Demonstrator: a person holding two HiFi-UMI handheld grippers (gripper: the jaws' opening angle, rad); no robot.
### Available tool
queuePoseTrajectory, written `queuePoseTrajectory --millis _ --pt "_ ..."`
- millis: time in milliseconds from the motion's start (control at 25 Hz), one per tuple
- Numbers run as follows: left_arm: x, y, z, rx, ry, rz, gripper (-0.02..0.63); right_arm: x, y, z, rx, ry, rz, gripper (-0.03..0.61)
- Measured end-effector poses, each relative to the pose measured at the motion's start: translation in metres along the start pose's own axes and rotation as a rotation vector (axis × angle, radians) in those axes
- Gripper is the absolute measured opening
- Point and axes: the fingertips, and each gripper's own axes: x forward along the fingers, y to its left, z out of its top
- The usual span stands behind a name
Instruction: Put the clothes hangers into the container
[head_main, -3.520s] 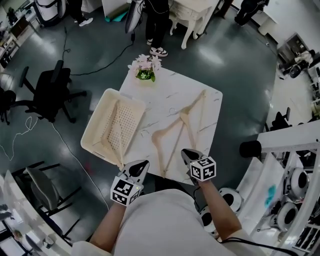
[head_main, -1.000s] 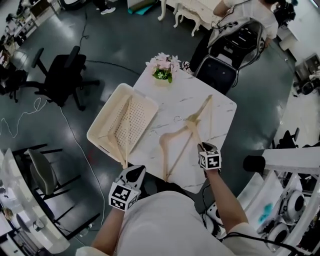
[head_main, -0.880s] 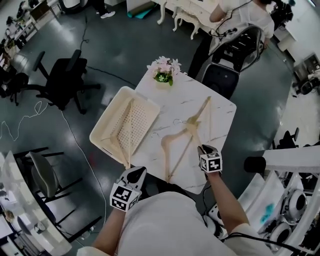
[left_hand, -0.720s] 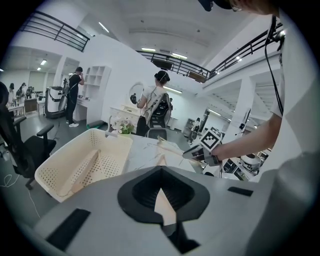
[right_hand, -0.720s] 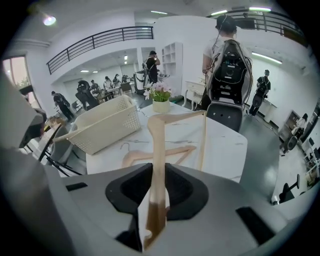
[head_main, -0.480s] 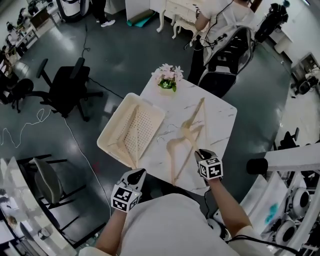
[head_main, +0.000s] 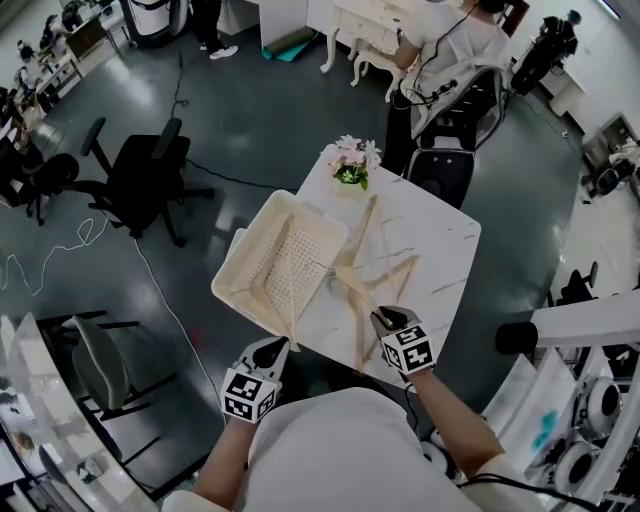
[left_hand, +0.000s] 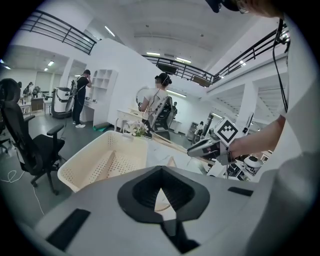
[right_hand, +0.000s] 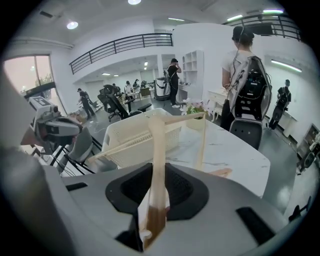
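Note:
My right gripper (head_main: 378, 318) is shut on one arm of a pale wooden hanger (head_main: 352, 262), held off the white marble table (head_main: 440, 250) with its far end over the table by the basket's near rim. In the right gripper view that arm (right_hand: 158, 150) runs up out of the jaws. The cream perforated basket (head_main: 250, 250) stands at the table's left edge and holds another hanger (head_main: 288, 305) that pokes out over its near rim. My left gripper (head_main: 270, 350) hovers shut and empty below the basket's near corner. A second wooden piece (right_hand: 221, 173) lies on the table.
A pot of pink flowers (head_main: 355, 162) stands at the table's far corner. Behind it a person (right_hand: 240, 75) stands by a black chair (head_main: 440, 165). A black office chair (head_main: 150, 180) stands on the floor to the left. White equipment (head_main: 590, 400) is at the right.
My right gripper has lifted the hanger off the table and swung it left toward the basket. The left gripper has shifted a little; the view has moved with the head.

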Motion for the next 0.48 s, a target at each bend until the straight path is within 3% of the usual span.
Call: queuePoseTrajectory --millis 480 --pt "-0.035 0.035 -0.01 -0.025 -0.024 0.024 0.008 0.034 0.092 0.028 -0.121 0.023 0.084 0.087"
